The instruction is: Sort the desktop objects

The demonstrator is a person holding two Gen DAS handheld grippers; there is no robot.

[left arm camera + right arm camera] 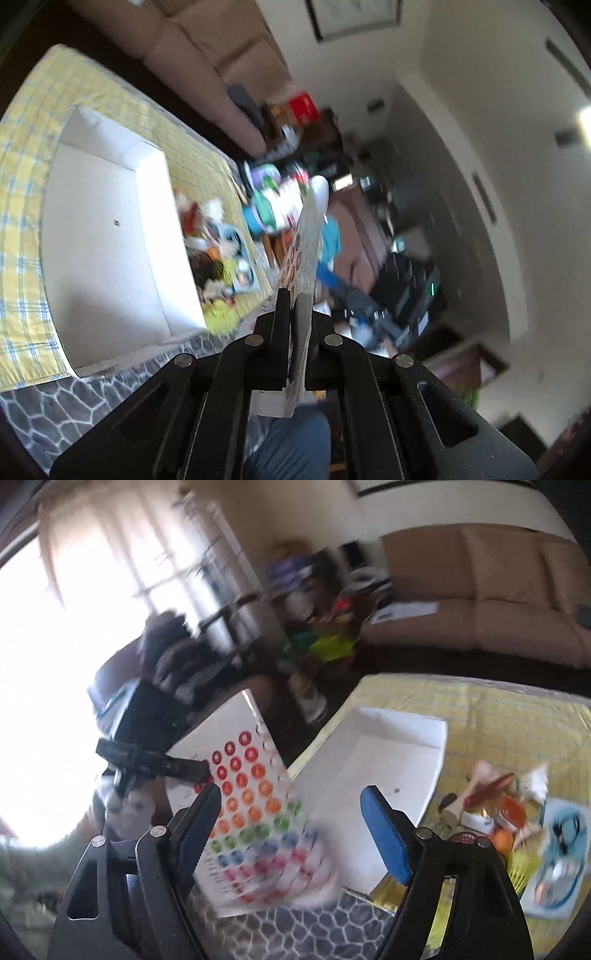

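The left tongs [295, 306] pinch a thin white card [251, 797] of coloured dots by one edge, holding it in the air just beside the white box [373, 775]. The box sits empty on the bench, which has a yellow checked cloth [498, 716]. The right tongs [291, 827] are spread wide with nothing between them, hovering near the card and in front of the box. A heap of small things [495, 812] lies on the cloth on the far side of the box from the card.

The views are blurred, suggesting quick movement. The card is gripped at its edge only, so it could bend, twist or slide out. Released from here, it would likely miss the box and fall to the patterned rug [314, 930] below.
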